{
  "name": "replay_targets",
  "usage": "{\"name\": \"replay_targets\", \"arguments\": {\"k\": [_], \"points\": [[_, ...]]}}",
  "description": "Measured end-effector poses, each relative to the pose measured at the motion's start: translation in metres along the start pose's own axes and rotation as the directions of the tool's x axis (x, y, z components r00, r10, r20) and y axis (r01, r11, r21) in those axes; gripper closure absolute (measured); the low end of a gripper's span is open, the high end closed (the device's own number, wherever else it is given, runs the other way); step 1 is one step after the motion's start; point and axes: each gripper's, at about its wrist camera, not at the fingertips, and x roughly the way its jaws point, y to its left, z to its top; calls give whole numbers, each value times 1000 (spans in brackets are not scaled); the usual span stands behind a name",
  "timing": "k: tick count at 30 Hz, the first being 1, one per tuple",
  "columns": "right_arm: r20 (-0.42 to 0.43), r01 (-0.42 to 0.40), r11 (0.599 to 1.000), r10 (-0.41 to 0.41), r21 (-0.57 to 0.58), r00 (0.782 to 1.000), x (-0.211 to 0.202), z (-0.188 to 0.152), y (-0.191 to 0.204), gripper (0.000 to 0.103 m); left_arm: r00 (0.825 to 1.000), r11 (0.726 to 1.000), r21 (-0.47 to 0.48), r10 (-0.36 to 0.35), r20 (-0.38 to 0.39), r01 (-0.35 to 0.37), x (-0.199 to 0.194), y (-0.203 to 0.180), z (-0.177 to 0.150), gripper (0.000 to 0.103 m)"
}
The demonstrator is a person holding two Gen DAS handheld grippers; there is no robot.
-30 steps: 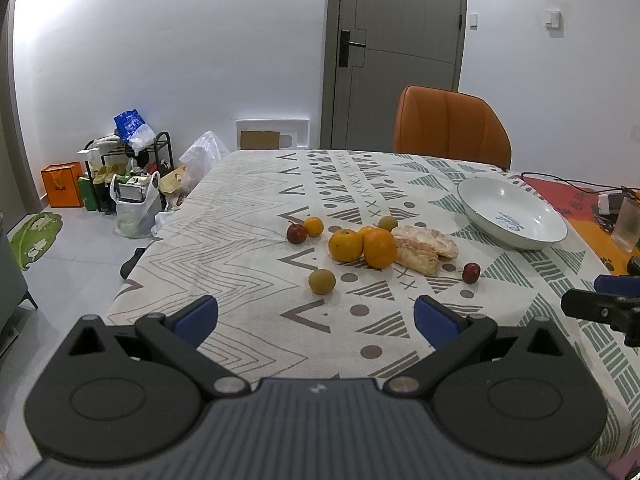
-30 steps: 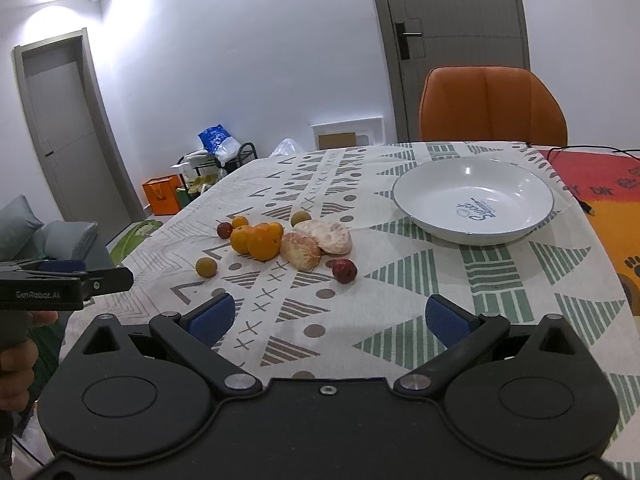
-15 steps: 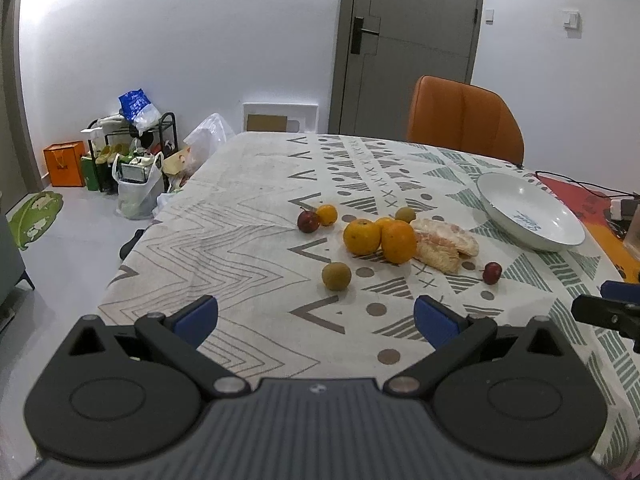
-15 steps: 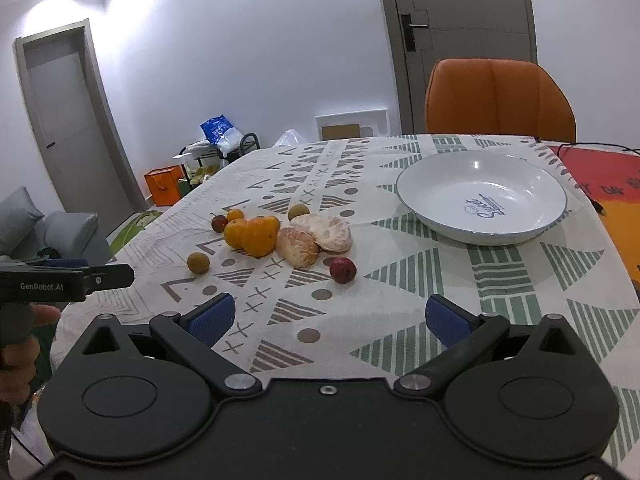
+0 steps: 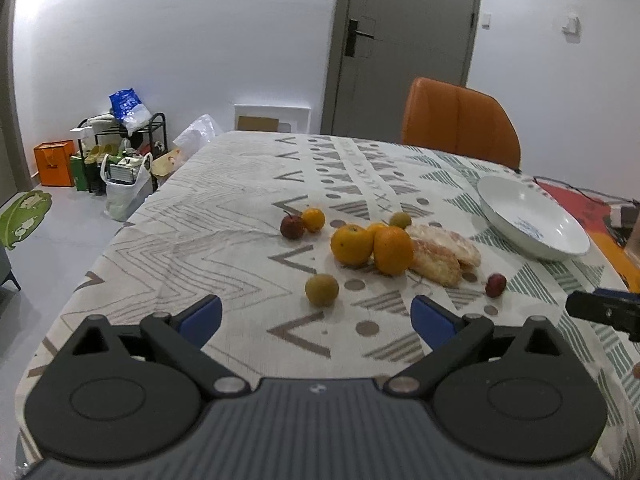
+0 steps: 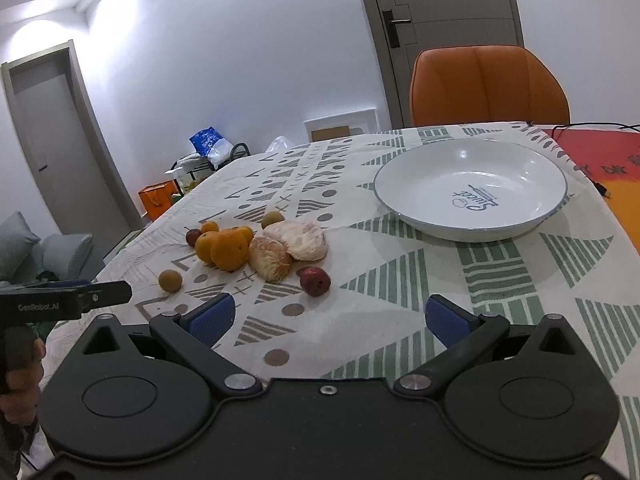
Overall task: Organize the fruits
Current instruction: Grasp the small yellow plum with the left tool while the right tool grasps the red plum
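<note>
Fruit lies in a loose cluster on the patterned tablecloth (image 5: 224, 216): two oranges (image 5: 370, 244), two peeled pomelo pieces (image 5: 440, 254), a small tangerine (image 5: 313, 219), a dark red fruit (image 5: 292, 227), a small red fruit (image 5: 496, 285) and two greenish-brown round fruits (image 5: 322, 289). An empty white bowl (image 6: 472, 188) stands right of the cluster. My left gripper (image 5: 316, 316) is open and empty, just short of the near greenish fruit. My right gripper (image 6: 328, 318) is open and empty, short of the small red fruit (image 6: 315, 281).
An orange chair (image 6: 488, 84) stands at the table's far side. A red and orange mat (image 6: 600, 160) with a black cable lies right of the bowl. Bags and a rack (image 5: 120, 152) sit on the floor at the left. A grey door (image 5: 404, 44) is behind.
Both grippers have moved forward toward the fruit, so the cluster and the bowl look nearer. Both stay open. No fruit has moved.
</note>
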Motion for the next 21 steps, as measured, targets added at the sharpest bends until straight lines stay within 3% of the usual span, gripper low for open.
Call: {"name": "replay_targets", "arguments": {"k": [6, 12, 21], "points": [[-1, -36, 999, 36, 26, 999, 10, 4, -7, 1, 1000, 1000, -21, 5, -2, -5, 14, -1, 4, 3], [-13, -20, 999, 20, 26, 1000, 24, 5, -10, 10, 1000, 999, -34, 15, -16, -16, 29, 0, 3, 7], [-40, -36, 999, 37, 21, 998, 43, 7, -12, 26, 998, 998, -47, -34, -48, 32, 49, -1, 3, 38]]}}
